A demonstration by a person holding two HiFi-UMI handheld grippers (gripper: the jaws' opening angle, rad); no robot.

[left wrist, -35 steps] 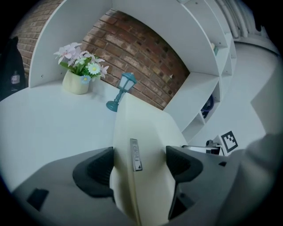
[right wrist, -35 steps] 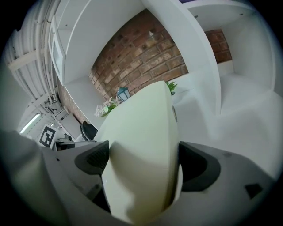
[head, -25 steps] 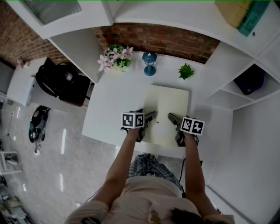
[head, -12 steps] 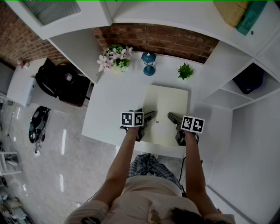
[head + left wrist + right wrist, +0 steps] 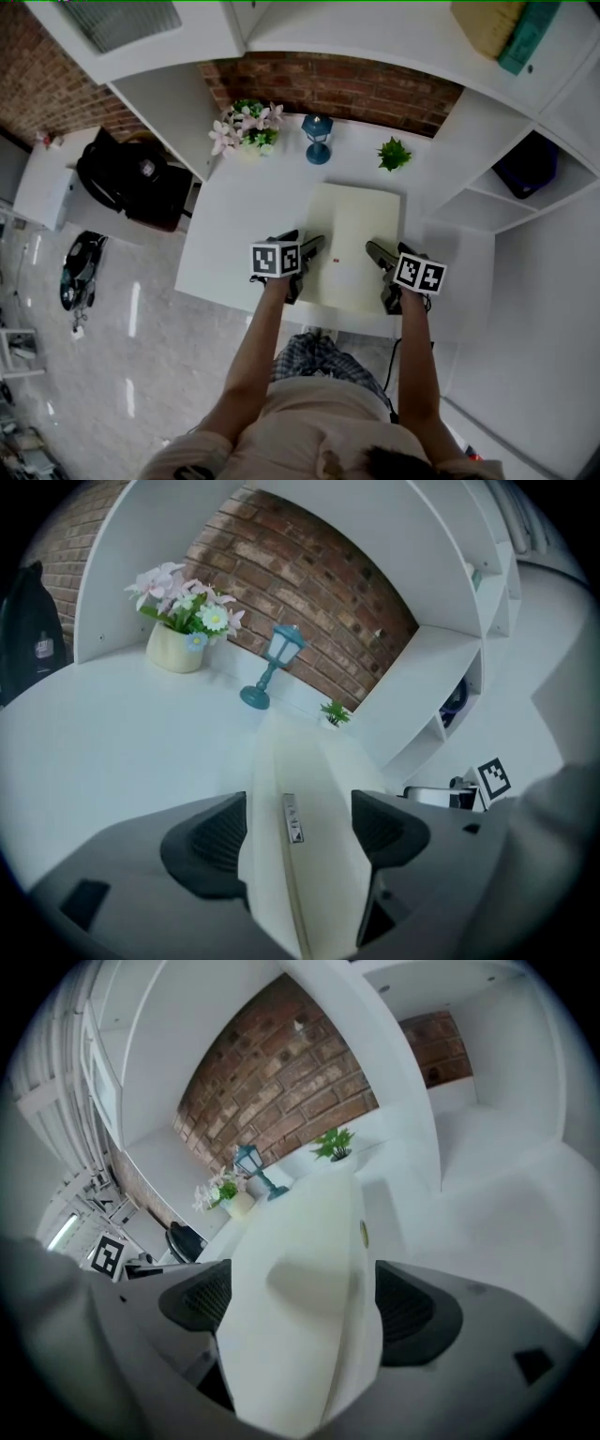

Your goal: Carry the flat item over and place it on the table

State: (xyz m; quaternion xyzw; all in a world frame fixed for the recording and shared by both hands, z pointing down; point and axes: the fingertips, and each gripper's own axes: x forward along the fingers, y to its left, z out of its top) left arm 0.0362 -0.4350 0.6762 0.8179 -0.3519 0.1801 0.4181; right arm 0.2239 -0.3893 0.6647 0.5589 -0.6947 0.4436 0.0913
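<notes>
A flat cream board (image 5: 354, 234) lies lengthwise over the right half of the white table (image 5: 239, 225). My left gripper (image 5: 314, 249) is shut on the board's left edge near its near end. My right gripper (image 5: 377, 253) is shut on the right edge opposite. In the left gripper view the board (image 5: 302, 780) fills the gap between the jaws of that gripper (image 5: 298, 832) and carries a small label on its edge. In the right gripper view the board (image 5: 305, 1251) sits between the jaws of the right gripper (image 5: 300, 1302). I cannot tell whether the board's underside touches the table.
Along the brick wall at the table's back stand a pot of pink flowers (image 5: 247, 124), a blue lantern (image 5: 317, 136) and a small green plant (image 5: 394, 155). White shelving (image 5: 487, 202) borders the right side. A black bag (image 5: 131, 178) rests at the left, beyond the table.
Both grippers and the board have shifted slightly toward me; the left gripper also moved a little to the left. Both grips are unchanged.
</notes>
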